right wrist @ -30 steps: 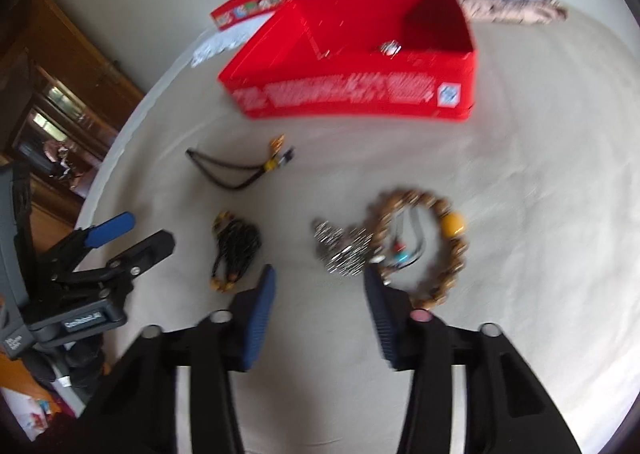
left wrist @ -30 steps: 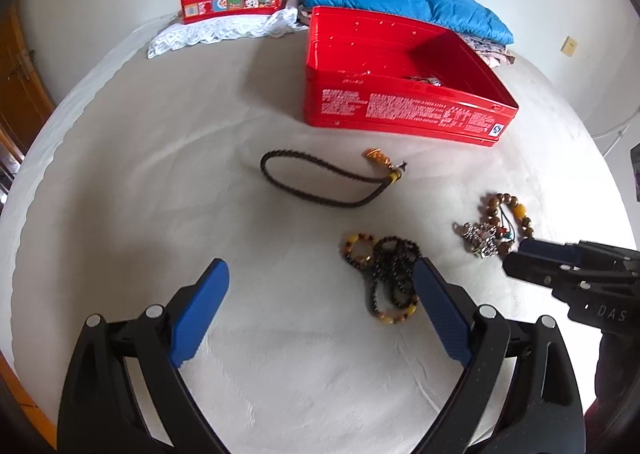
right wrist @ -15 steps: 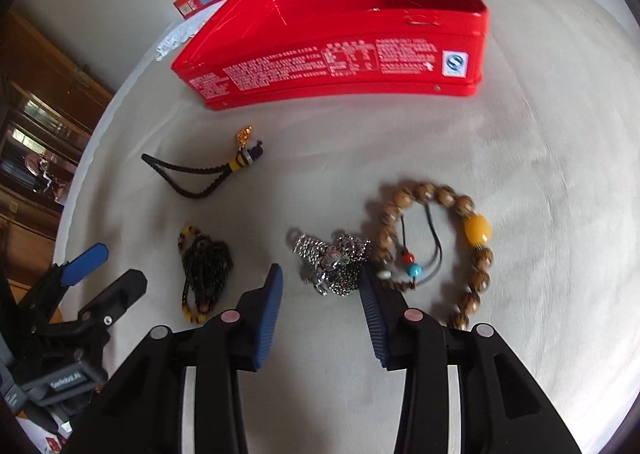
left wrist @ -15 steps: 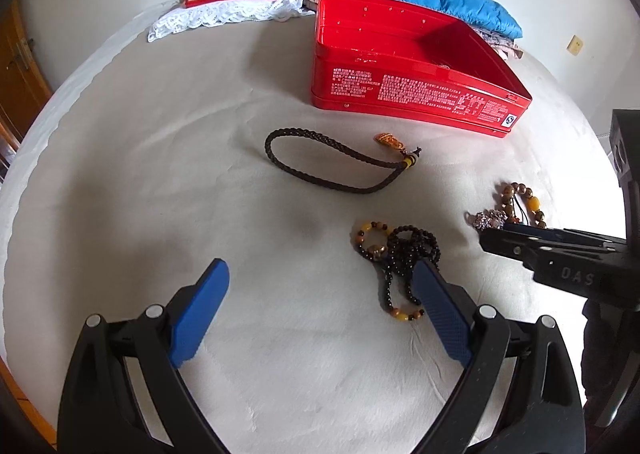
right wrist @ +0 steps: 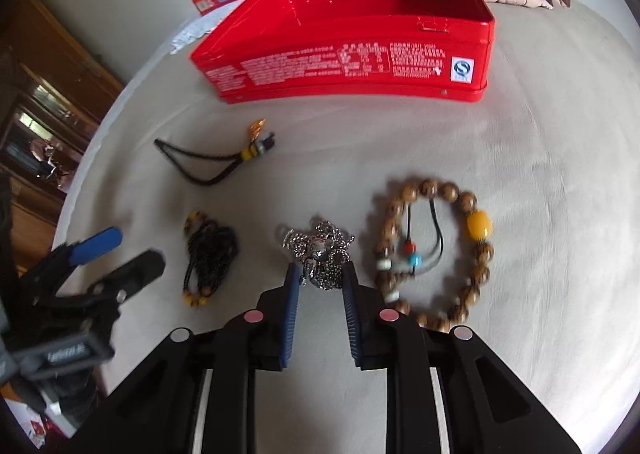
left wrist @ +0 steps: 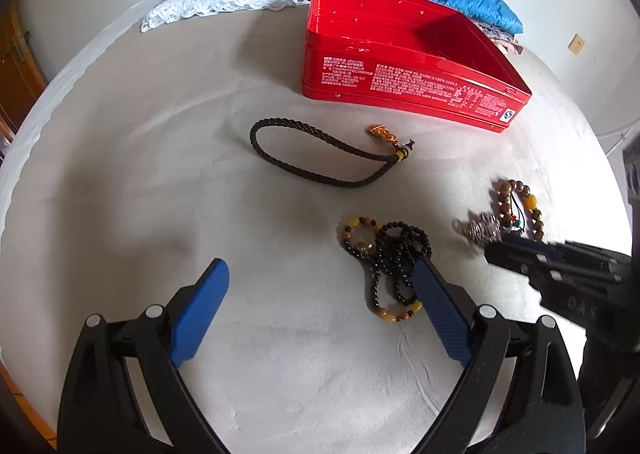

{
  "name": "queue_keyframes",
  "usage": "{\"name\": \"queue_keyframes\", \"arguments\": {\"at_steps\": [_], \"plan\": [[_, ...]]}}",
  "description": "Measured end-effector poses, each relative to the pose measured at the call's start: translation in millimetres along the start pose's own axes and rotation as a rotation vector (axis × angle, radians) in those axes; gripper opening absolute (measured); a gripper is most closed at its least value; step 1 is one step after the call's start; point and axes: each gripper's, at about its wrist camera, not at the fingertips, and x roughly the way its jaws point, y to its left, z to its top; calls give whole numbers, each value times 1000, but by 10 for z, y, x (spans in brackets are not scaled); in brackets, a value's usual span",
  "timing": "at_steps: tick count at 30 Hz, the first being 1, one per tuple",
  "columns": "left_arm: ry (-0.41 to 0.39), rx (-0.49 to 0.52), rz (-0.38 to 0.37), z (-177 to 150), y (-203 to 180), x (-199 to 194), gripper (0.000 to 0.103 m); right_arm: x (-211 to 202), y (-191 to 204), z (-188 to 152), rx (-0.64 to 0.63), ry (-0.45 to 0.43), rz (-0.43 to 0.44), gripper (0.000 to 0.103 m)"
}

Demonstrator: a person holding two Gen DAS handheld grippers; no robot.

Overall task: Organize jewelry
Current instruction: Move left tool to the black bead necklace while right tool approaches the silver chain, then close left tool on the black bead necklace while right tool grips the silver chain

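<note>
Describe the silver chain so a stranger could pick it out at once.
Start at the big red tin and come toward the camera on the pale cloth. The silver chain lies bunched between the black bead strand and the wooden bead bracelet. It alone is shiny metal.

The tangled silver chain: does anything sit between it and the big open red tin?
Nothing visible does. The tangled silver chain lies between the closing right gripper jaws; bare cream cloth stretches up to the open red tin. The wooden bead bracelet lies off to the side.
</note>
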Motion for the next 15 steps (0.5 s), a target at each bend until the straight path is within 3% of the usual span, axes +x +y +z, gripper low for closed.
{"name": "queue_keyframes", "arguments": {"at_steps": [9,11,15], "plan": [[60,-9,-3,27,-176,222,90,-128,-57,-243,2,10,16,22],[88,-9,-11,38,-208,303,82,-132,-68,-253,2,11,18,22],[89,-7,-2,94,-289,366,79,-117,-85,-244,0,12,21,22]]}}
